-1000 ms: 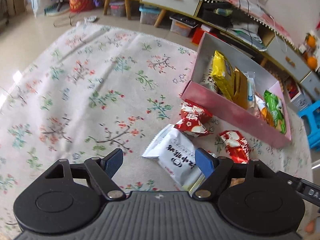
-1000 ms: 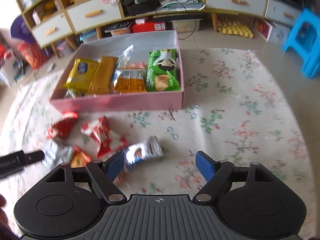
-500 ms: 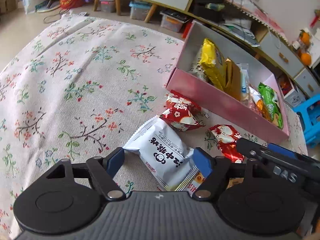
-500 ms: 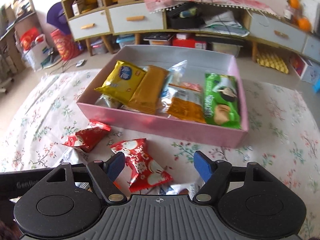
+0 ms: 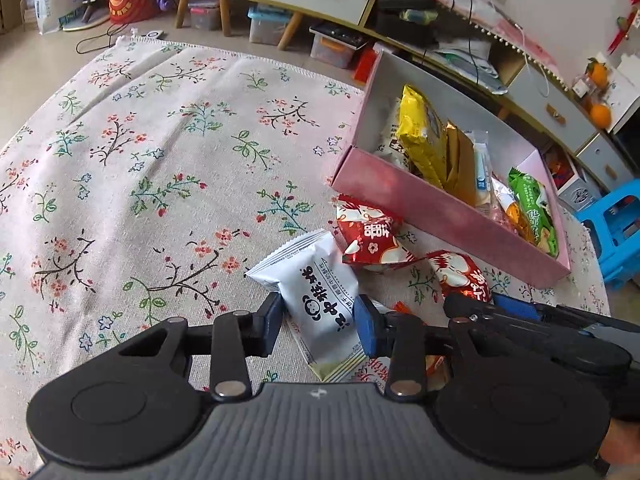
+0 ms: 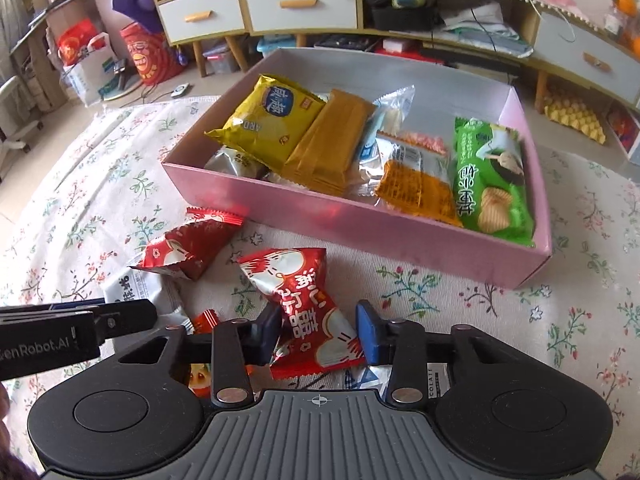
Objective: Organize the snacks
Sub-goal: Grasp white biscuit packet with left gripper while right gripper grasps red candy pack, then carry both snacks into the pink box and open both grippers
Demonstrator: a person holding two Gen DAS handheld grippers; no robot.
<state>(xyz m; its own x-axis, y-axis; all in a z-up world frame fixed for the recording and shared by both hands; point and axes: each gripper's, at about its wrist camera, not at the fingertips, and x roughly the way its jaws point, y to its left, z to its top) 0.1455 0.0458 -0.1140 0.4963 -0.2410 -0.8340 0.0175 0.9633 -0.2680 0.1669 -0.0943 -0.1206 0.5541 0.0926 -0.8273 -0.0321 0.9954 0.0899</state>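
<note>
A pink box on the floral cloth holds several snack packs: yellow, tan, orange and green. My left gripper has its fingers closed against the sides of a white snack packet lying on the cloth. My right gripper has its fingers against the sides of a red and white snack packet. A second red packet lies next to the box's near wall. The right gripper shows in the left wrist view.
A small orange packet and a silver packet lie under the right gripper. A low cabinet with drawers stands behind the box. A blue stool stands at the right.
Both grippers moved down and forward onto the loose packets. Their fingers narrowed, the left around the white packet, the right around the red and white packet.
</note>
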